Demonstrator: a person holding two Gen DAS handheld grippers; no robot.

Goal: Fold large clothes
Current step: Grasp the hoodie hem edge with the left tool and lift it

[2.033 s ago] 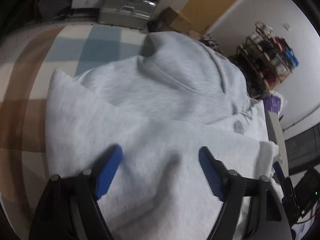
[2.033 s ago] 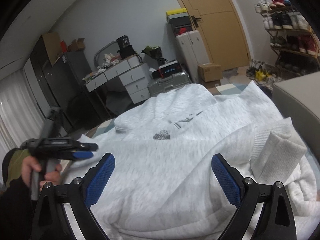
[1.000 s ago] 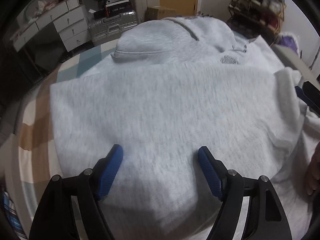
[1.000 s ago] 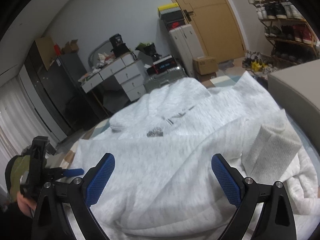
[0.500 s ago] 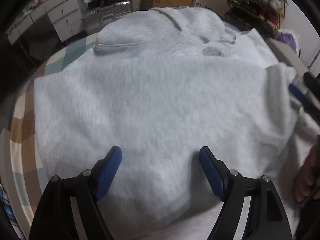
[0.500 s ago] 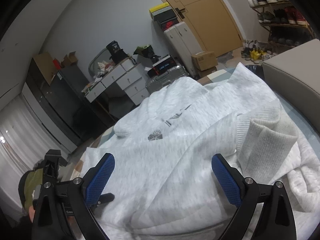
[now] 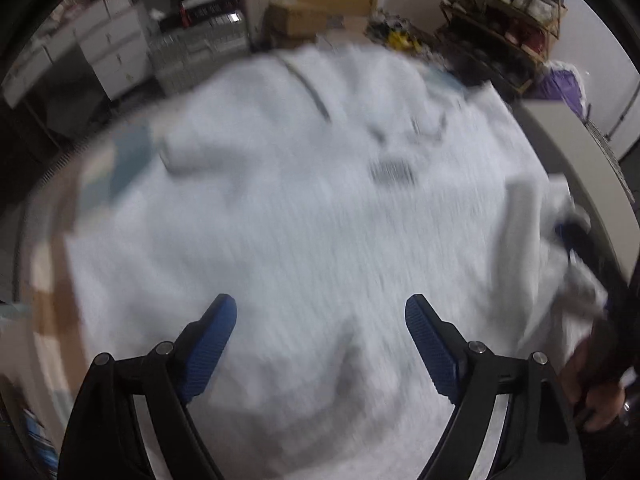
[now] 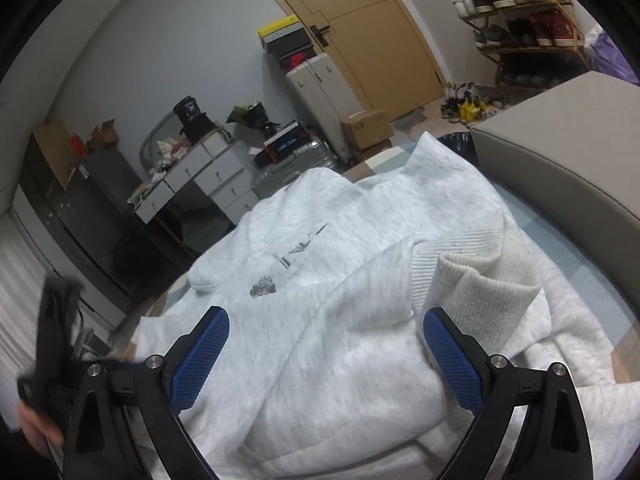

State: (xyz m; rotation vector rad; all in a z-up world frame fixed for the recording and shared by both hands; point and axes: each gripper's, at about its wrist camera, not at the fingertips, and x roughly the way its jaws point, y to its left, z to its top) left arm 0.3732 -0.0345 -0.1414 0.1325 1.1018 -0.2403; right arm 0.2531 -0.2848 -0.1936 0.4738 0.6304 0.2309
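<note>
One big pale-grey sweatshirt (image 8: 320, 344) covered most of the surface, spread flat w/ chest print facing up, collar toward the far side, prob. laid out that way so sleeves could be folded in over the body. A sleeve lay across the torso, its ribbed cuff (image 8: 476, 280) bunched up at the right, just beyond the right gripper (image 8: 324, 356). That gripper's fingers stood wide apart over the fabric, nothing pinched between them. Left gripper (image 7: 320, 340) looked steeply down on the near part of the garment; its fingers were opening, cloth below them but none clamped, which reads as a release. View there was motion-blurred, so finer creases can't be told.

Under the sweatshirt a checked blue/tan cover (image 7: 120, 160) showed at the left edge; looked like a bed or mat, not sure which. Grey padded block (image 8: 560, 152) sat right. Far side: wooden door (image 8: 360, 24), drawer unit (image 8: 204, 180), silver suitcase (image 8: 288, 168), shoe rack (image 8: 520, 12).
</note>
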